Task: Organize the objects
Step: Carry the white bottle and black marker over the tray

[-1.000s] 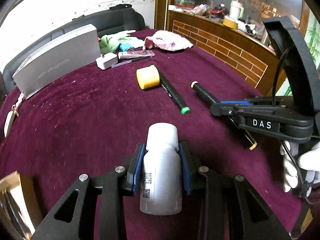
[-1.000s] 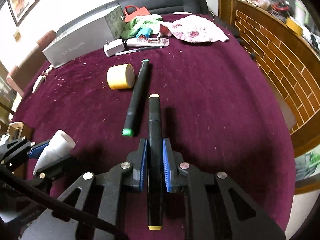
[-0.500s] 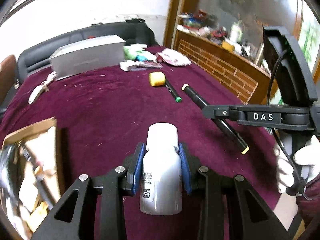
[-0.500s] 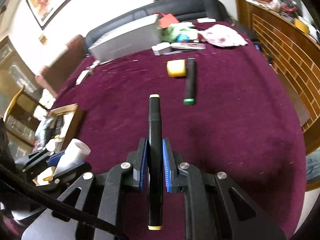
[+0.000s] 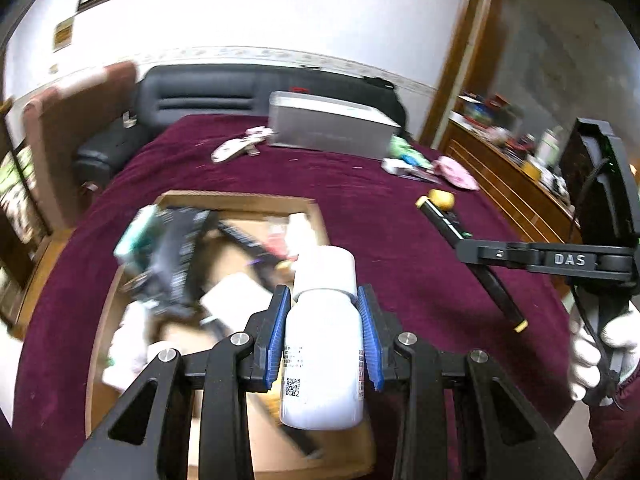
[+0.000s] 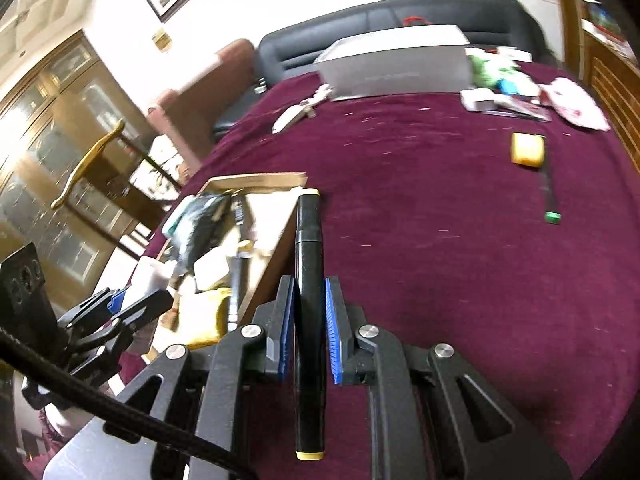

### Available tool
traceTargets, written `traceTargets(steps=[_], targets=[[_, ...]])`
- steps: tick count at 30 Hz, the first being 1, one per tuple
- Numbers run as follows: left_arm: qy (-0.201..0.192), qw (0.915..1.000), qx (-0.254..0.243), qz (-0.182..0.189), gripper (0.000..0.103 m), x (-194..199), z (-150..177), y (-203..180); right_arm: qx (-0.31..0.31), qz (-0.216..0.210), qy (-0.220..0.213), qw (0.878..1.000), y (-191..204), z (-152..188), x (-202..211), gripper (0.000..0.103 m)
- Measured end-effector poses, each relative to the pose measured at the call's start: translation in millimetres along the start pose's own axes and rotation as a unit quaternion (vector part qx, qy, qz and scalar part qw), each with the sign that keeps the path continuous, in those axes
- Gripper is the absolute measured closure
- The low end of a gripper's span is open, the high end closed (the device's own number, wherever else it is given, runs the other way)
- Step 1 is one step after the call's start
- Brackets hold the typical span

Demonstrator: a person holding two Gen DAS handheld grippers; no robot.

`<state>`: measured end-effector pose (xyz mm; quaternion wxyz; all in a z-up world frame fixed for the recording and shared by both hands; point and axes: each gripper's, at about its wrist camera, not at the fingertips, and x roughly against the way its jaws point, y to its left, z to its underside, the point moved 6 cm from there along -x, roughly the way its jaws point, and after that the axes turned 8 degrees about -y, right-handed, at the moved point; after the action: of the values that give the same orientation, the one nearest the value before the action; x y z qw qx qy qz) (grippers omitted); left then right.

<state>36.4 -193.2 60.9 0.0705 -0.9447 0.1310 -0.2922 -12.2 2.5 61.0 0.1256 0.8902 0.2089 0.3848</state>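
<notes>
**Bottle and marker both held over the box end of the bench**

A white plastic bottle with a white cap and a printed label (image 5: 322, 344) is clamped between the blue pads of the left gripper (image 5: 323, 334), cap pointing away, right above an open cardboard box (image 5: 240, 202) that's already packed with a jumble of blurred stuff. A black marker with yellow end caps (image 6: 309, 320) is pinched tight lengthwise in the fingers of the right gripper (image 6: 309, 326), its far tip seen just past the box's near corner. The box sits on a bench covered in dark maroon cloth (image 6: 440, 240). Left behind farther out on the cloth are a small yellow roll (image 6: 528, 149) and, just beside it, a black marker with a green cap (image 6: 549, 196). A long grey carton (image 6: 400, 66) is seen at the far edge. A white-gloved hand (image 5: 600, 344) is seen on the right gripper's handle.
</notes>
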Motion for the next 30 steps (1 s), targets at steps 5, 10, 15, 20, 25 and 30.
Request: traceTargets(steps=[5, 10, 15, 20, 25, 30], targets=[[0.005, 0.9994, 0.02, -0.029, 0.074, -3.5, 11.7, 31.2, 0.006, -0.024, 0.021, 0.999, 30.0, 3.1, -27.7, 0.09], [0.014, 0.9986, 0.034, -0.038, 0.074, -8.9, 23.5, 52.7, 0.013, -0.036, 0.042, 0.998, 53.1, 8.1, -51.4, 0.09], [0.019, 0.9985, 0.038, -0.037, 0.074, -11.5, 31.5, 59.8, 0.022, -0.039, 0.056, 0.997, 67.8, 9.4, -68.3, 0.09], [0.022, 0.9985, 0.039, -0.033, 0.074, -12.3, 37.4, 63.3, 0.029, -0.038, 0.067, 0.997, 76.5, 9.8, -82.4, 0.09], [0.025, 0.9985, 0.04, -0.027, 0.074, -8.6, 38.8, 64.8, 0.036, -0.034, 0.08, 0.996, 81.7, 13.9, -97.0, 0.09], [0.035, 0.9988, 0.019, -0.029, 0.074, -1.8, 36.3, 61.8, 0.051, -0.023, 0.088, 0.995, 86.3, 18.1, -109.4, 0.09]])
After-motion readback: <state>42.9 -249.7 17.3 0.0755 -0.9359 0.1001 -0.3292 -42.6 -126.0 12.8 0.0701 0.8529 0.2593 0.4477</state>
